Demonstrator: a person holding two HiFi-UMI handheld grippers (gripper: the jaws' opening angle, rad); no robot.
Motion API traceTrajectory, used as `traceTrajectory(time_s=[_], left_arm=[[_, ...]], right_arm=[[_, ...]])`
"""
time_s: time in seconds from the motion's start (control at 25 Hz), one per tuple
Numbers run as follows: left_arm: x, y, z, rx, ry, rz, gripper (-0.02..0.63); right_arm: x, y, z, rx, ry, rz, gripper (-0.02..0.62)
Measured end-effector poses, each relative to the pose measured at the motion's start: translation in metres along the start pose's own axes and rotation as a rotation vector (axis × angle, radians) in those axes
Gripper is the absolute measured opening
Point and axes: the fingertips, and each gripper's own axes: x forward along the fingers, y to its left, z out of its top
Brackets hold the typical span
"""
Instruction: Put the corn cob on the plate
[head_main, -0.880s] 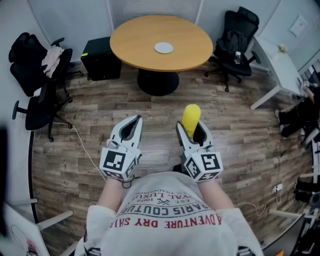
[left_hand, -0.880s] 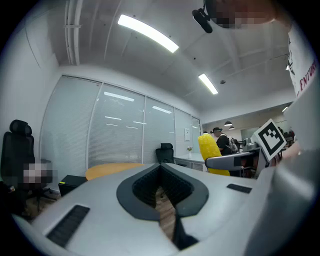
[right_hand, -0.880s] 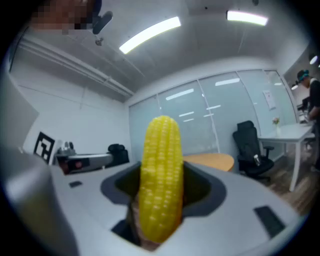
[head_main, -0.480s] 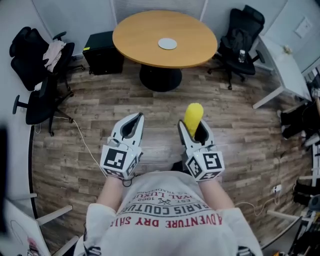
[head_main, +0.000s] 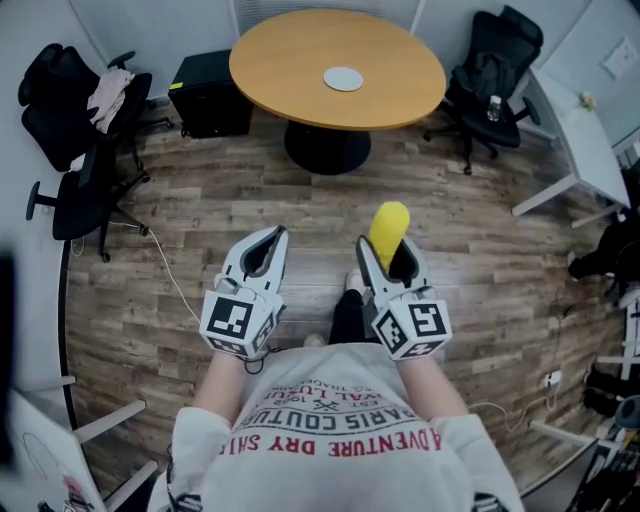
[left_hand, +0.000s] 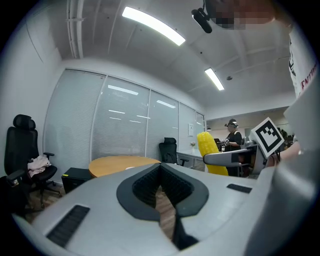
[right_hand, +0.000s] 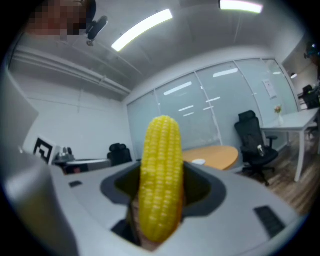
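A yellow corn cob (head_main: 387, 230) stands upright between the jaws of my right gripper (head_main: 387, 250), which is shut on it; in the right gripper view the corn cob (right_hand: 160, 185) fills the middle. A small white plate (head_main: 343, 78) lies on the round wooden table (head_main: 290, 55) ahead, well beyond both grippers. The plate (right_hand: 198, 161) shows small behind the cob. My left gripper (head_main: 270, 238) is held level beside the right one, shut with nothing in it. From the left gripper view (left_hand: 160, 167) the corn cob (left_hand: 210, 152) appears at the right.
Black office chairs stand left (head_main: 75, 120) and right (head_main: 490, 75) of the table. A black box (head_main: 210, 95) sits on the floor by the table. A white desk (head_main: 585, 150) is at the far right. A cable (head_main: 170, 285) runs over the wooden floor.
The table and plate have drawn a little nearer and larger in the head view, and a dark leg now shows between the grippers. Both grippers keep their pose and the cob stays gripped.
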Motion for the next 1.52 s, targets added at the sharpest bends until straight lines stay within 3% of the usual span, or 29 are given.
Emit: traceTrajectory(time_s=[0.4,0.68,1.04,1.52], left_arm=[[0.068,0.035,-0.008,-0.01,0.019,0.044,0.032],[0.161,0.069,-0.001,0.003,0.034,0.06,0.032],[0.287,0.123,0.019,0.0,0.02,0.11,0.032],[0.39,0.167,0.019,-0.022,0.047,0.112,0.032]], right_arm=[[0.073,-0.04,0.0,0.019,0.034,0.051,0.264],[0.161,-0.1,0.021,0.075,0.061,0.073,0.264],[0.278,-0.172,0.053,0.05,0.079,0.126,0.264],[0.368,-0.233,0.068,0.043,0.124,0.129,0.264]])
